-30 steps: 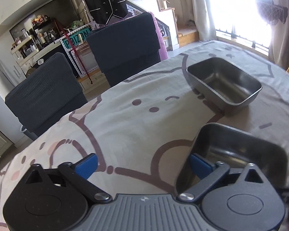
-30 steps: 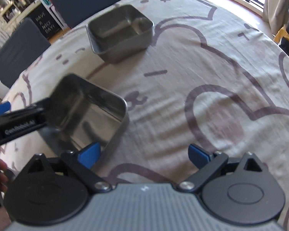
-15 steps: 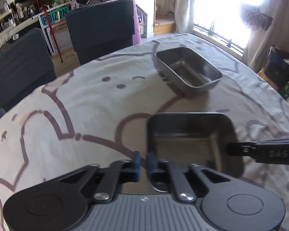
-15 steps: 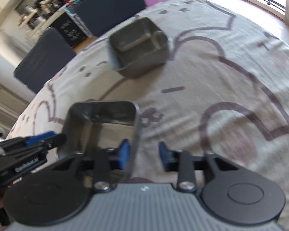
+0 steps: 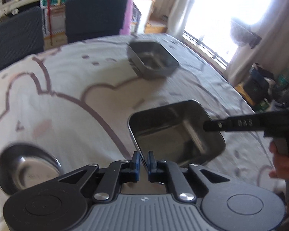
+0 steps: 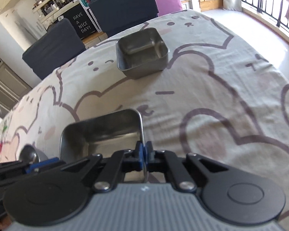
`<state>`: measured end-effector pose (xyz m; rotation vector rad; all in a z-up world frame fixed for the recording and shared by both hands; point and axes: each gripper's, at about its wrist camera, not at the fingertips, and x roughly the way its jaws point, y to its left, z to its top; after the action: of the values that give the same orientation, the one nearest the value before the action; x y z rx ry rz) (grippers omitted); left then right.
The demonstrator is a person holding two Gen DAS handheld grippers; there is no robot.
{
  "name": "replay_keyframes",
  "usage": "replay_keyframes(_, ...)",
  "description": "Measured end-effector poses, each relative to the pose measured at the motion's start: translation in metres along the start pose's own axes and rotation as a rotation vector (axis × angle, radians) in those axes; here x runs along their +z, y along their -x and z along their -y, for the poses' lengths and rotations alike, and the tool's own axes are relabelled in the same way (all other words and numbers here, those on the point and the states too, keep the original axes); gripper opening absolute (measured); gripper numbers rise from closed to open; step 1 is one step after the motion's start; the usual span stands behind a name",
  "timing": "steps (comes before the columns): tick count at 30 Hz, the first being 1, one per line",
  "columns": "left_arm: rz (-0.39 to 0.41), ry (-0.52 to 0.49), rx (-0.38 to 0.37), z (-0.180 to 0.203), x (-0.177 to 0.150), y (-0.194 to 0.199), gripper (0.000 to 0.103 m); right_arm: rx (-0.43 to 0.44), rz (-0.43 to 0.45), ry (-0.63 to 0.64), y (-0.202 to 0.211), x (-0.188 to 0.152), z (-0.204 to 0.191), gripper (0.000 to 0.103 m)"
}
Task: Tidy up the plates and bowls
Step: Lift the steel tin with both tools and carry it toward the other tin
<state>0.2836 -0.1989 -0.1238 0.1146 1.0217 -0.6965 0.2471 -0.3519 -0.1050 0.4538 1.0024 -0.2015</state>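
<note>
**BOTH GRIPPERS CLAMPED ON NEAR TRAY – STACKING NOT YET DONE**

**Left wrist view**
- Left gripper (image 5: 143, 158): blue pads pinched narrow onto the near-left rim of the near steel tray (image 5: 175, 134). Thin rim edge sits between the pads.
- Near tray: rectangular, empty, tilted vs. the tablecloth (image 5: 48, 100); appears lifted, but contact w/ the cloth underneath cannot be confirmed.
- Right gripper enters from the right as a black finger (image 5: 237, 125) reaching over the tray's right rim; the person's hand (image 5: 283, 163) is on its handle.
- Far steel tray (image 5: 152, 59): on the cloth, well apart, toward the window side. Empty.
- Round steel bowl (image 5: 27, 167): on the cloth at lower left, well apart from both trays. Blurred.

**Right wrist view**
- Right gripper (image 6: 144, 156): pads closed tight onto the near tray's (image 6: 100, 134) right wall, rim edge running up between them.
- Left gripper's blue pad and black linkage (image 6: 41, 166) show at lower left, beside the tray.
- Far tray (image 6: 142, 53) straight ahead, path over the cloth (image 6: 202, 77) unobstructed.
- Bowl (image 6: 29, 155) just visible left of the near tray.

**Progress (judgement)**
- Done: two-point grip on near tray.
- Left: carry and nest it into the far tray, presumably; bowl untouched.
- Obstacles: none on the route. Dark chairs (image 6: 54, 46) stand beyond the table edge, no interference.
</note>
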Motion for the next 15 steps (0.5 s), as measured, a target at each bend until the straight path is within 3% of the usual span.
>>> replay_keyframes(8, -0.09, -0.028, -0.004, 0.017, -0.029, -0.003, 0.011, -0.042, -0.052, 0.104, 0.018, -0.022, 0.0, 0.005)
replay_keyframes(15, -0.099, -0.036, -0.011, 0.018, -0.032, -0.003, 0.012, -0.082, -0.101, 0.145, 0.012, -0.028, -0.005, 0.005)
